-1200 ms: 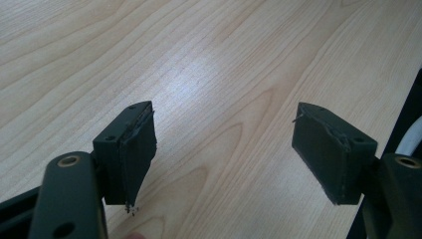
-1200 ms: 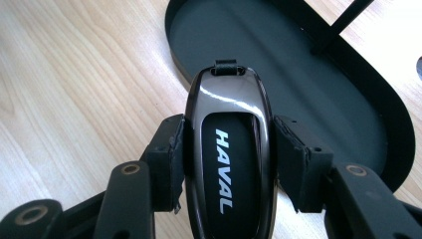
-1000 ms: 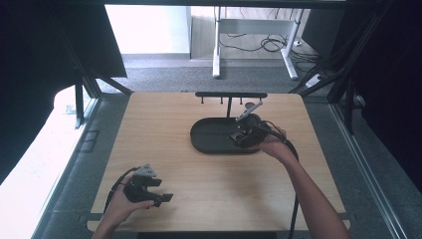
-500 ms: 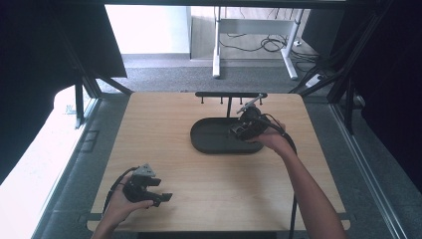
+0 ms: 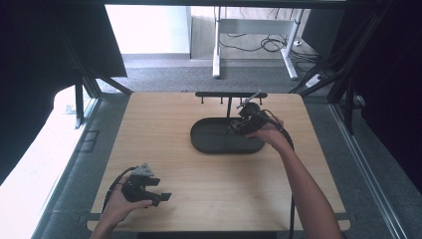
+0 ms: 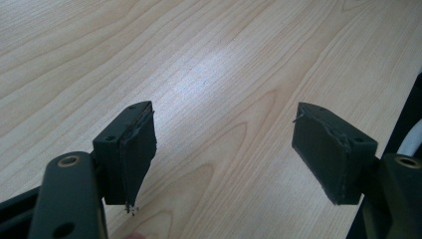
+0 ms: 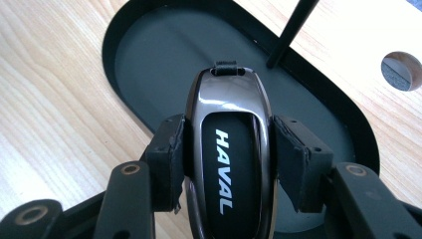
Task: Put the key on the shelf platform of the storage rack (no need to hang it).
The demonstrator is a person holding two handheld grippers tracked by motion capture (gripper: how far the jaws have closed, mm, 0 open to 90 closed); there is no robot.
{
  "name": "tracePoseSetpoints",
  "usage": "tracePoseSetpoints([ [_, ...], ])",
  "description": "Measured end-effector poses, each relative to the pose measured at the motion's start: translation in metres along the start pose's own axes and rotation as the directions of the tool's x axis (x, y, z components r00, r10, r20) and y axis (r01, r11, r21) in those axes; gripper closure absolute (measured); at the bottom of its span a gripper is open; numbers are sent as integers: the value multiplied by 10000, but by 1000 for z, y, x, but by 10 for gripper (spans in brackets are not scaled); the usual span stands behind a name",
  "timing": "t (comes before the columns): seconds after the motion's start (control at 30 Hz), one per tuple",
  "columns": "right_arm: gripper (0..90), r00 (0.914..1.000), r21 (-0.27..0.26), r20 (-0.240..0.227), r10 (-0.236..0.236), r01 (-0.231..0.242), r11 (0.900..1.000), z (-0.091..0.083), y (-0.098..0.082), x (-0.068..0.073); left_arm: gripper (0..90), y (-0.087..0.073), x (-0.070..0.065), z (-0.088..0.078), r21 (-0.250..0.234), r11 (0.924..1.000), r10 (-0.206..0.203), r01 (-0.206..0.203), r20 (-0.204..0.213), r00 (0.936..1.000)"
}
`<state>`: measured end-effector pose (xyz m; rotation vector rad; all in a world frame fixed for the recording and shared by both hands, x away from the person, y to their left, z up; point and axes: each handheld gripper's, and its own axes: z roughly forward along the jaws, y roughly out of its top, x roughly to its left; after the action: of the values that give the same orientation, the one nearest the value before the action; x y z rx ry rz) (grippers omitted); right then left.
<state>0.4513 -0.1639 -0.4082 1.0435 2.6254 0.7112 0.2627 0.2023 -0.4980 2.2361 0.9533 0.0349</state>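
Since the earlier frames the right gripper (image 5: 238, 124) has shifted a little toward the far edge of the desk (image 5: 199, 164), closer to the thin upright post (image 5: 229, 107) of the stand; the left gripper (image 5: 158, 189) has stayed where it was near the front left corner.

The key fob (image 7: 230, 159) clamped in the right gripper (image 7: 230, 154) carries the word "HAVAL" in white letters running lengthwise down its glossy black face, framed by a dark chrome-like border, with a small black strap loop at its far tip. The jaws are clenched on its two long sides, pads pressing its flanks, so the fob points away along the jaws.

Under and beyond it lies the black oval tray (image 7: 149, 59), which in the right gripper view looks bare inside. The fob is held over the tray's near rim. The tray (image 5: 199, 142) sits at the middle of the desk toward the far right, with the post rising from its far side to a black crossbar (image 5: 231, 94).

The left gripper (image 6: 224, 149) is released: its jaws stand wide apart with nothing but pale wood grain between them.
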Motion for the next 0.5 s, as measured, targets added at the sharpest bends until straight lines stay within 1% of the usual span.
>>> tracePoseSetpoints([
  [0.17,494,9999,94,19,127,-128,9999,9,1,-6,257,0,0,1,13,10000,20,-20,23,10000],
  [0.37,494,9998,163,-35,193,-192,9997,20,3,-9,257,-1,1,1,12,10000,-30,30,17,10000],
  [0.5,494,9999,220,-31,99,-99,9997,26,4,-10,257,0,1,0,6,10000,-27,27,24,10000],
])
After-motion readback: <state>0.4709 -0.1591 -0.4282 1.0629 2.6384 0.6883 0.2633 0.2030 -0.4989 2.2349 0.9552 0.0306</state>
